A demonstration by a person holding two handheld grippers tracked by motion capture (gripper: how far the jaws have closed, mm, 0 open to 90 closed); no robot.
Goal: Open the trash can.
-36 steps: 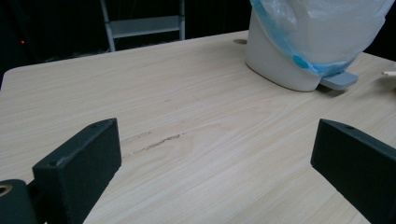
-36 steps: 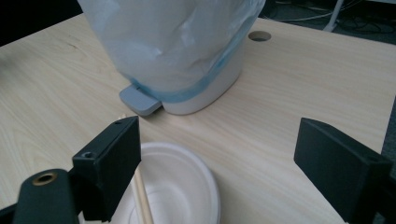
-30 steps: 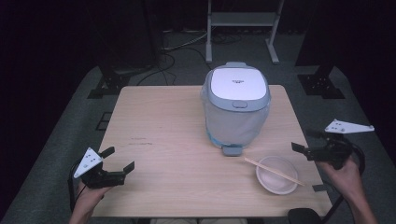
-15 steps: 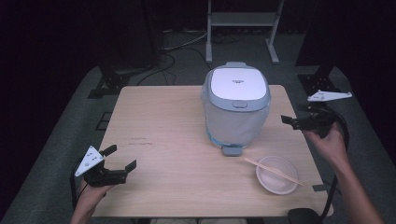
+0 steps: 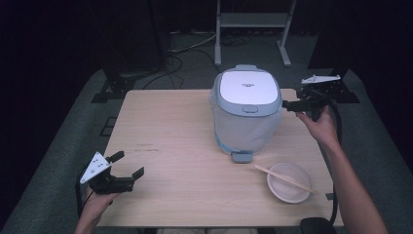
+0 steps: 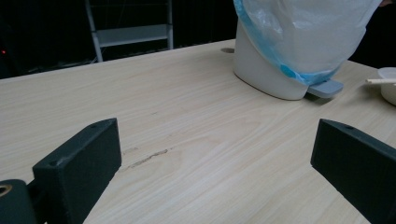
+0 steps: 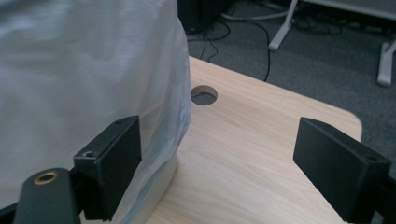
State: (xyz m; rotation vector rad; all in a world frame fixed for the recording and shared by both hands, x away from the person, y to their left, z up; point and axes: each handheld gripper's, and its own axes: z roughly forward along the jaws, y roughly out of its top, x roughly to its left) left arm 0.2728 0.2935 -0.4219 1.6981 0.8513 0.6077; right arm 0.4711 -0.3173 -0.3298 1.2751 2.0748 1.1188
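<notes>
A white rice cooker (image 5: 247,111) with a grey lid rim stands at the table's back right, its body wrapped in a clear plastic bag with a blue edge (image 6: 306,35) (image 7: 84,74). My right gripper (image 5: 292,105) (image 7: 212,161) is open at the cooker's right side, one jaw close against the plastic, nothing held. Near the front left corner of the table (image 5: 170,131), my left gripper (image 5: 127,165) (image 6: 210,172) hovers open and empty, facing the cooker from a distance.
A white bowl (image 5: 289,182) with a pair of chopsticks (image 5: 285,178) across it sits at the front right. A round cable hole (image 7: 204,95) is in the tabletop behind the cooker. A metal stand (image 5: 253,22) and cables lie on the floor beyond.
My right gripper has risen from beside the bowl and moved back and left, up to the cooker's right side. The left gripper has stayed put.
</notes>
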